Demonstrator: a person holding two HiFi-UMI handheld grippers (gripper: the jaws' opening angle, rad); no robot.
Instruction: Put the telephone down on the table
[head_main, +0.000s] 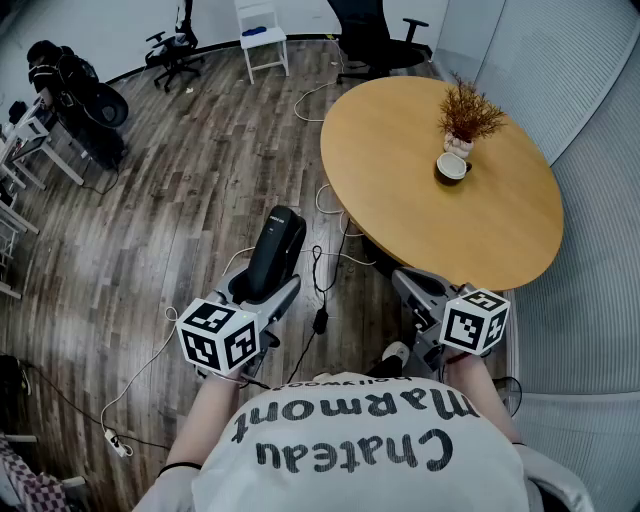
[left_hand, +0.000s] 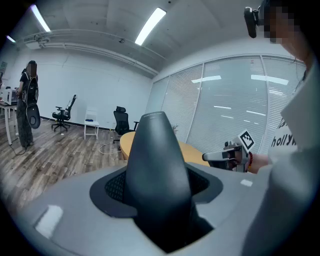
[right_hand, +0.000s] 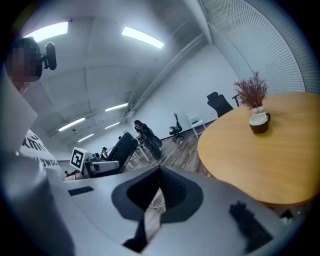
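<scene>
The black telephone handset (head_main: 276, 248) stands upright between the jaws of my left gripper (head_main: 262, 292), which is shut on its lower part. It is held above the wooden floor, left of the round wooden table (head_main: 400, 190). In the left gripper view the telephone (left_hand: 157, 170) fills the middle, with the table (left_hand: 192, 150) behind it. My right gripper (head_main: 410, 284) hangs just off the table's near edge, its jaws together with nothing in them. In the right gripper view the table (right_hand: 260, 160) lies to the right, and the telephone (right_hand: 120, 146) shows at the far left.
A small potted dry plant (head_main: 466, 115) and a dark cup (head_main: 452, 167) stand on the far part of the table. Cables and a power strip (head_main: 115, 442) lie on the floor. Office chairs (head_main: 375, 40) and a white chair (head_main: 262, 35) stand at the back. A person (left_hand: 26, 107) stands far off.
</scene>
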